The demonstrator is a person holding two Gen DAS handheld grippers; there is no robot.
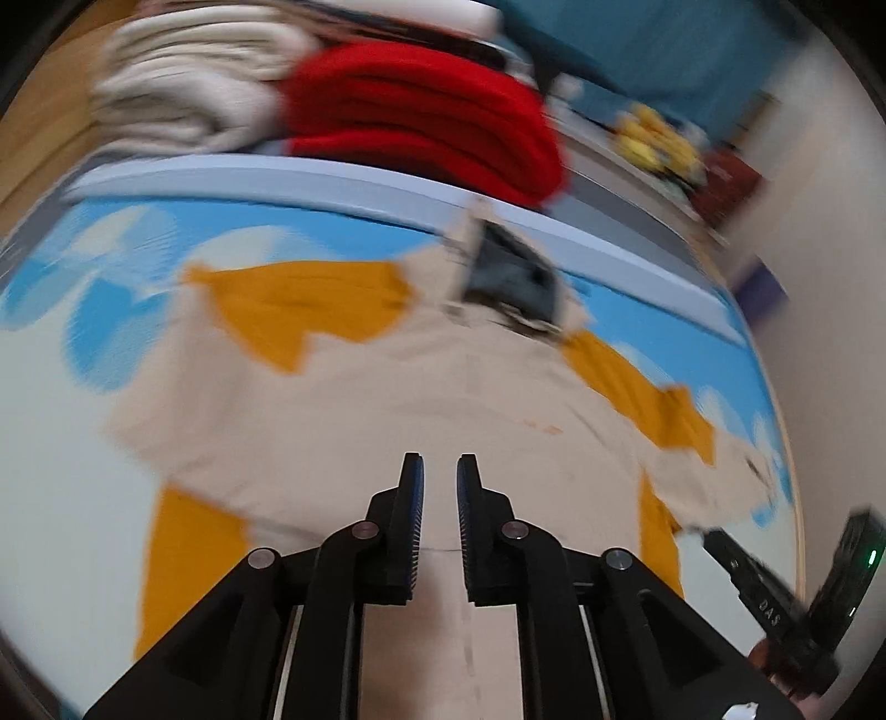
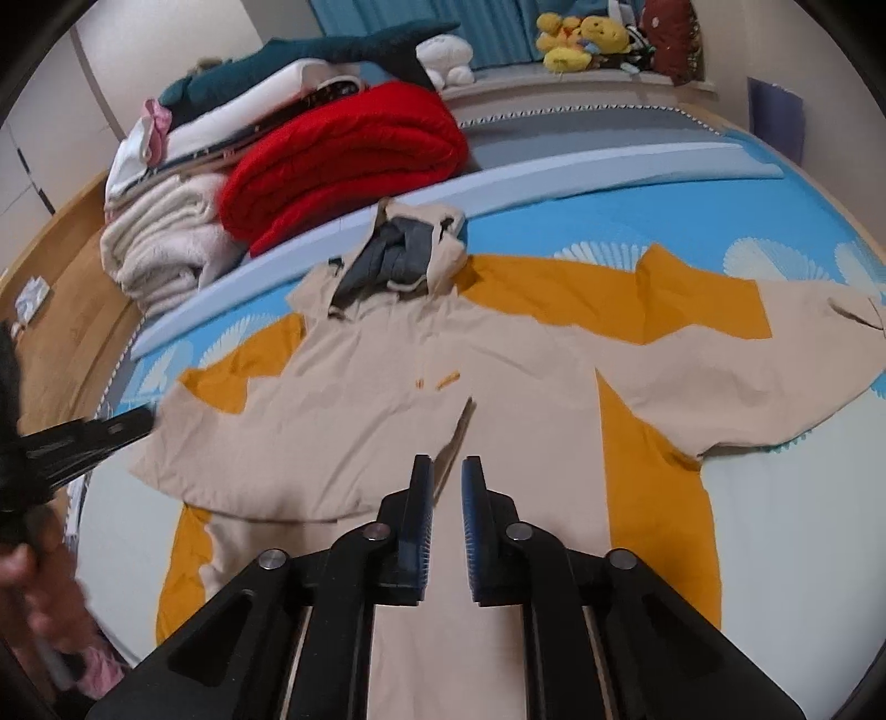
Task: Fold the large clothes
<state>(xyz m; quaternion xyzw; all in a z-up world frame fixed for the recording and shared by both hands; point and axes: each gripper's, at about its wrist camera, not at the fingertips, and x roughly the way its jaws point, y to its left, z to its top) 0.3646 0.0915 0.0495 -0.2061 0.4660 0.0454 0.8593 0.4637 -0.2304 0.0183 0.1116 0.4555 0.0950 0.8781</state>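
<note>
A large beige and mustard hooded jacket (image 2: 387, 387) lies front up on the bed, its grey-lined hood (image 2: 398, 255) toward the far side. One sleeve (image 2: 249, 459) is folded in over the body at the left, and the other sleeve (image 2: 775, 376) lies spread out to the right. My right gripper (image 2: 447, 465) hovers over the jacket's lower front, jaws a narrow gap apart with nothing between them. In the blurred left wrist view my left gripper (image 1: 440, 462) hangs over the same jacket (image 1: 387, 421), jaws also slightly apart and empty. The left gripper's fingers (image 2: 111, 432) show at the left edge.
A folded red blanket (image 2: 343, 160) and a stack of white blankets (image 2: 160, 249) lie beyond the jacket. Plush toys (image 2: 581, 39) line the far sill. The blue patterned sheet (image 2: 609, 221) covers the bed. A wooden frame (image 2: 66, 310) borders it at the left. A hand (image 2: 33, 581) is at the lower left.
</note>
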